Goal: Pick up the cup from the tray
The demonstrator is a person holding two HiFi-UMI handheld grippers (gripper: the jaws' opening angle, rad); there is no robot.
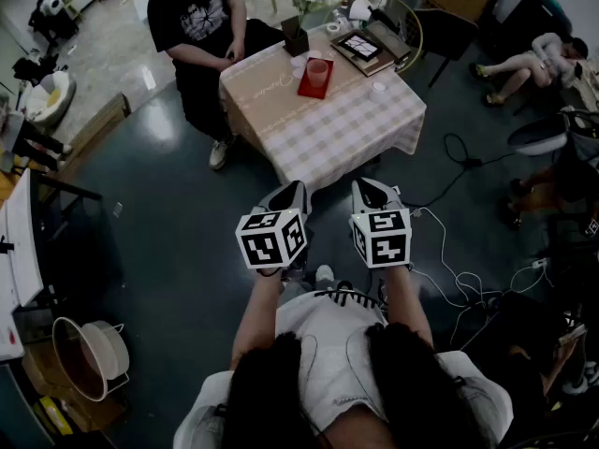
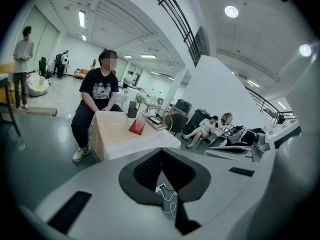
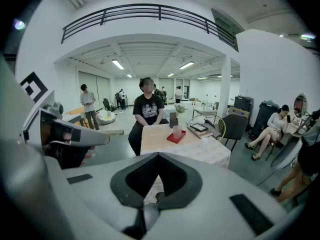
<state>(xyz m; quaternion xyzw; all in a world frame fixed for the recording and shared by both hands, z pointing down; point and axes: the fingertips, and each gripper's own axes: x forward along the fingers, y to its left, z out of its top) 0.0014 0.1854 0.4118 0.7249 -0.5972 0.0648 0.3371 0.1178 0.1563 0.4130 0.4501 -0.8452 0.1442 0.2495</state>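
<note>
Pink and translucent, the cup [image 1: 318, 69] is standing upright on the red tray [image 1: 313, 87]. The tray is lying toward the far side of the checked-cloth surface [image 1: 328, 134], just in front of a seated person in a black T-shirt [image 1: 195, 12]. Both grippers are hanging well short of that surface, side by side and close to the wearer's body over the dark floor. The left gripper [image 1: 294, 191] is showing its jaws drawn together at the tips with nothing between them. The right gripper [image 1: 366, 187] is reading the same way, closed and empty.

The work seems to be sitting at its very start: the approach to the cup is not yet made. The right gripper view is facing the cup almost squarely, so that side looks the better placed. The next move is probably calling for closing the gap to the surface, spreading the jaws, then reaching over the near cloth to straddle the cup's wall above the tray's rim without nudging the tray.
</note>
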